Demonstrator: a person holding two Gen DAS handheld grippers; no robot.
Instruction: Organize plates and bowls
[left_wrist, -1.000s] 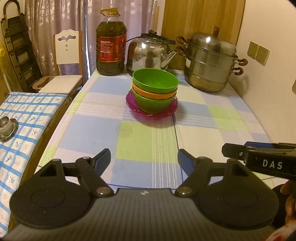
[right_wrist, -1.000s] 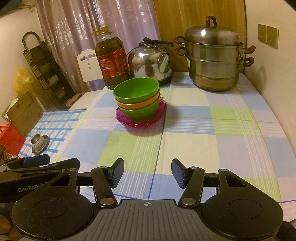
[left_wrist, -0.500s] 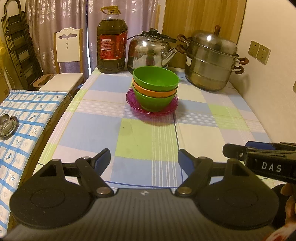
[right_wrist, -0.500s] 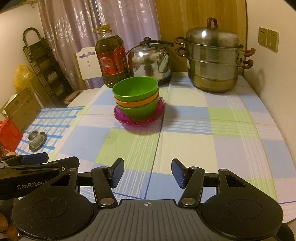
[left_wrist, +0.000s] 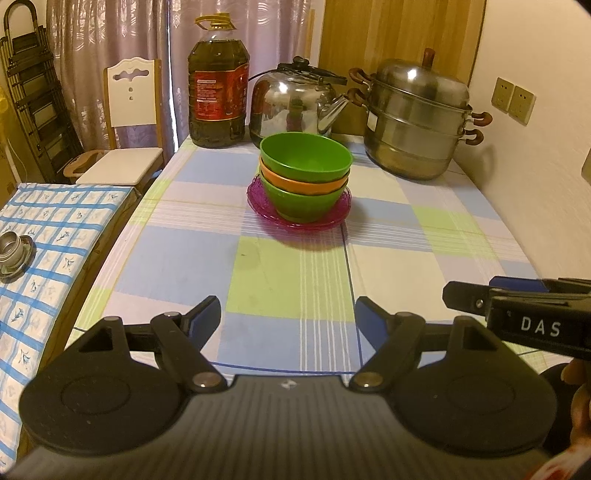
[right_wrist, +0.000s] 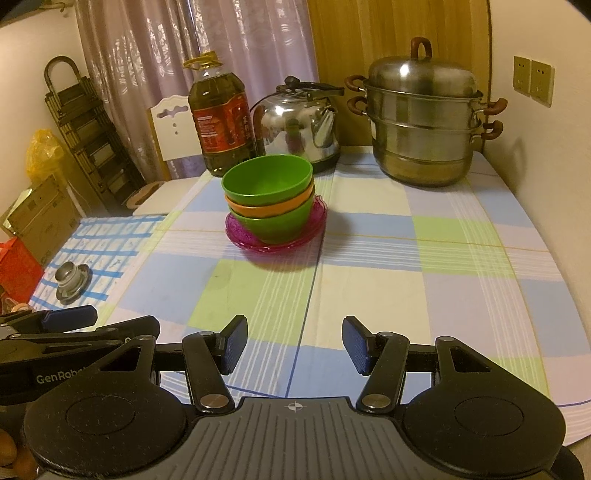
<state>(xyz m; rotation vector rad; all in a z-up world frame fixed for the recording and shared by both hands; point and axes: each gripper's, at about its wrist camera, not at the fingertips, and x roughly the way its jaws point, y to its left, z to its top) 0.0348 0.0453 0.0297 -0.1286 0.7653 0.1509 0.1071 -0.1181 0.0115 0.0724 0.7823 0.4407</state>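
**Bowl stack on plate: light, slick, grab by the rim**

Three nested bowls, top green bowl (left_wrist: 306, 158), orange bowl (left_wrist: 303, 181) and bottom green bowl (left_wrist: 301, 201), sit on a magenta plate (left_wrist: 258, 199) mid-table (left_wrist: 388, 258), well beyond both tools. Left tool (left_wrist: 288, 314) and right tool (right_wrist: 293, 341) hover at the near edge, jaws spread, empty. Looks like plastic: light, stiff, slippery. Pinch the top bowl's wall at the rim; the thin plate edge is harder to take.

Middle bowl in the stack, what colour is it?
Orange, clearest in the left wrist view.
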